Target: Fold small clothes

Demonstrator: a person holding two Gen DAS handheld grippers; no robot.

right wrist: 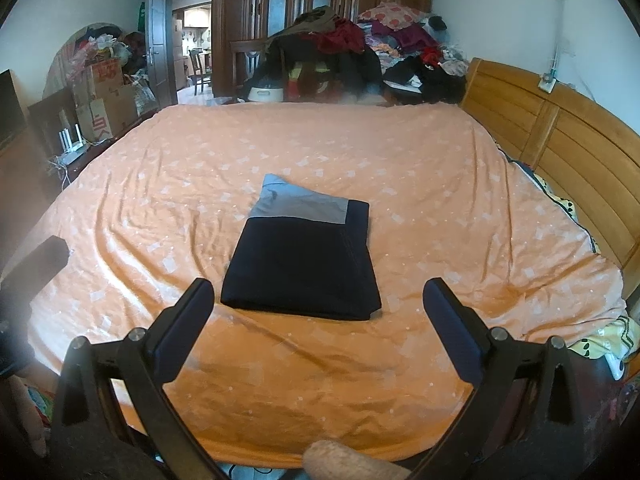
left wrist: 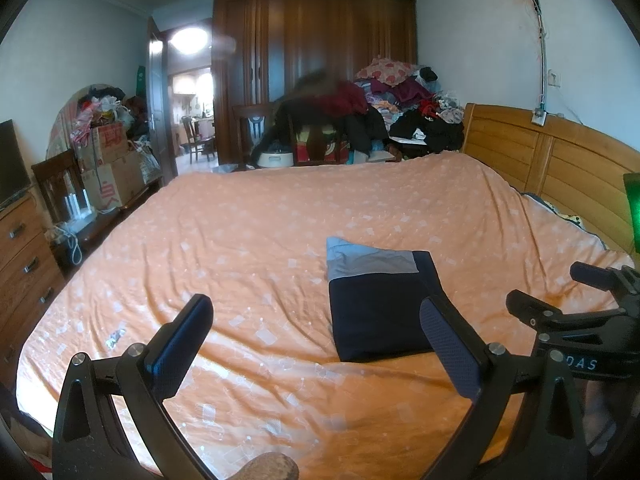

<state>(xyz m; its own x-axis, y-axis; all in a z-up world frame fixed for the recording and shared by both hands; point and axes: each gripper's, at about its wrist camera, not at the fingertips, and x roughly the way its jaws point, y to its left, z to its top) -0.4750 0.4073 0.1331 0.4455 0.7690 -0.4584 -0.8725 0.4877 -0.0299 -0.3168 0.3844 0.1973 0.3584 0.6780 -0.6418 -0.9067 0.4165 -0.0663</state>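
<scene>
Already the dark garment (right wrist: pixel 300 258) lies as a neat rectangle with a grey band at its far end, flat on the orange bed cover (right wrist: pixel 420 200), near the middle. On the left, the left hand-held gripper (left wrist: pixel 316 344) hovers wide and empty; on the right, the right hand-held gripper (right wrist: pixel 316 322) hovers likewise, just short of the near edge. Judging by this, the fold looks finished; if tidying, press the near corners flat without dragging the cover.
</scene>
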